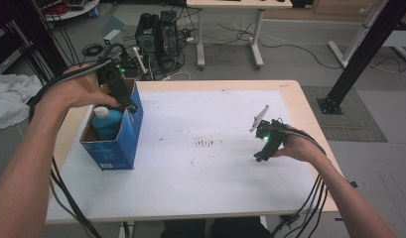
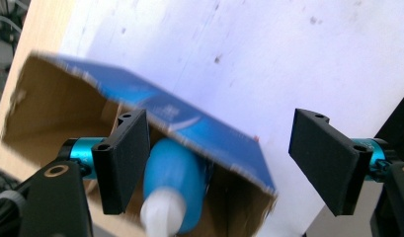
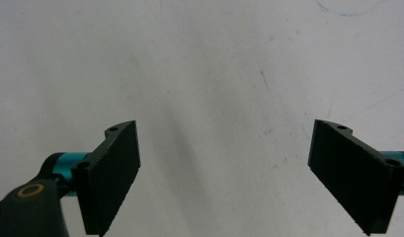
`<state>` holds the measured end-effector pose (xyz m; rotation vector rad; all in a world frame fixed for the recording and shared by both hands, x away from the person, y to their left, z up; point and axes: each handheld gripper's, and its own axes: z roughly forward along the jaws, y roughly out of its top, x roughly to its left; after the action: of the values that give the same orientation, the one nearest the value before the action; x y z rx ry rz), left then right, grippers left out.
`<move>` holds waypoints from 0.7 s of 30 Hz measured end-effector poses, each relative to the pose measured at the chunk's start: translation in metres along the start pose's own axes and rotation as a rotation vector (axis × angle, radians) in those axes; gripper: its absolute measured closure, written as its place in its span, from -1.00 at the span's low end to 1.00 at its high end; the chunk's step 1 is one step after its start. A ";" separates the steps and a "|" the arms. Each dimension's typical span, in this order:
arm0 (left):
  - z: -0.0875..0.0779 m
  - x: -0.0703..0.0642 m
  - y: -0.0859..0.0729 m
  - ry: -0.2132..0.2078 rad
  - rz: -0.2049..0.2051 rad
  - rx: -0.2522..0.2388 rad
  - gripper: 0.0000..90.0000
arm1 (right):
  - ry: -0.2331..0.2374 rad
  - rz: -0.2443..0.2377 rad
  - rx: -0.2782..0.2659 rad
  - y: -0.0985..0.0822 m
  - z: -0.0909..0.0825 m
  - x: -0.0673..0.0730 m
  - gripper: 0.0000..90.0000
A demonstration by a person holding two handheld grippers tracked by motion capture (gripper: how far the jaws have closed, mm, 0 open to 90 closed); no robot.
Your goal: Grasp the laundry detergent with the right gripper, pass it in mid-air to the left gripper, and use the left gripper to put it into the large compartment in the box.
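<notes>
Directly below the left gripper (image 1: 125,99), at the left side of the table (image 1: 295,101), stands one blue cardboard box (image 1: 122,144), open at the top, brown on the inside. A white label patch shows low on its near face in the high view; the print on it is too small to read, and no brand can be made out anywhere. Inside the box: one blue bottle (image 1: 107,124) with a white cap, upright. In the left gripper view the bottle (image 2: 176,183) sits just past the gripper's left-hand pad, partly under the box's (image 2: 204,133) blue wall, which is blurred. Left gripper (image 2: 229,163) jaws stand apart, nothing pressed between the pads; the box edge and bottle lie beneath and beyond them, not gripped. The person's left hand (image 1: 76,89) carries this tool above the box rim, jaws pointing down. Well off to the right, the right gripper (image 1: 262,154) sits low over the white sheet (image 1: 200,173) covering the tabletop, held in the right hand (image 1: 297,146). In the right gripper view its (image 3: 224,173) jaws are spread wide, with bare white sheet (image 3: 204,74) between and ahead of them. Count: two grippers, one box, one bottle. Between the two tools, a cluster of small dark specks (image 1: 205,144) marks the sheet.
</notes>
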<state>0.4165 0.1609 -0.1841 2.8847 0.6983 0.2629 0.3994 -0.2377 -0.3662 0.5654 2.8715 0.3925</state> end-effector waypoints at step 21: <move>0.060 -0.046 0.069 -0.078 0.146 0.011 -0.54 | -0.003 0.001 -0.009 -0.002 0.001 0.001 -0.74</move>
<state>0.4185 0.0723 -0.2351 2.9425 0.4779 0.1643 0.3982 -0.2393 -0.3678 0.5660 2.8654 0.4048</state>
